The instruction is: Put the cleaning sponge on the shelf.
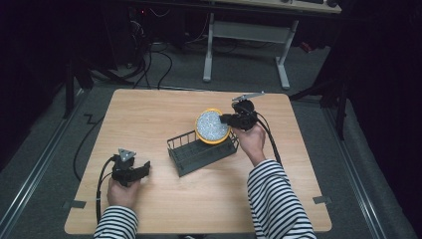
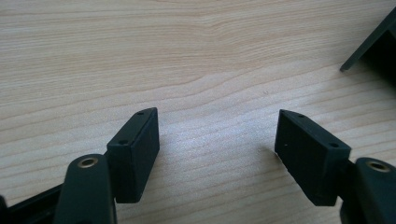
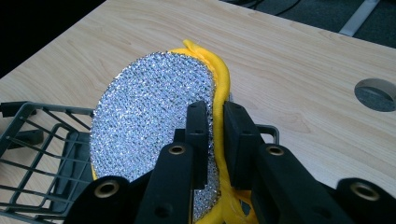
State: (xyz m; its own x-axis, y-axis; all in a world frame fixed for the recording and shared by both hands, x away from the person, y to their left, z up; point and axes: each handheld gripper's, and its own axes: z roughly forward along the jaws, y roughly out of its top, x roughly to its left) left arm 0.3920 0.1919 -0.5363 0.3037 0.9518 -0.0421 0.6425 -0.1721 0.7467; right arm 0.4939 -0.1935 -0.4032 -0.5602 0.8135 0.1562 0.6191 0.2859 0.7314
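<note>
A round scrub pad (image 1: 211,126) with a glittery silver face and yellow rim hangs tilted over the right end of a dark wire basket (image 1: 185,160). My right gripper (image 1: 225,119) is shut on the pad's edge; in the right gripper view the black fingers (image 3: 198,135) pinch the yellow rim of the pad (image 3: 149,112), with the basket (image 3: 42,149) below at the left. My left gripper (image 1: 143,169) rests near the table's front left, open, its fingers (image 2: 135,149) apart over bare wood with nothing between them.
The light wooden table (image 1: 149,114) has a round cable hole (image 3: 376,94) near the right gripper. A dark corner of the basket (image 2: 373,42) lies ahead of the left gripper. Cables and a desk frame (image 1: 246,45) stand on the floor beyond the far edge.
</note>
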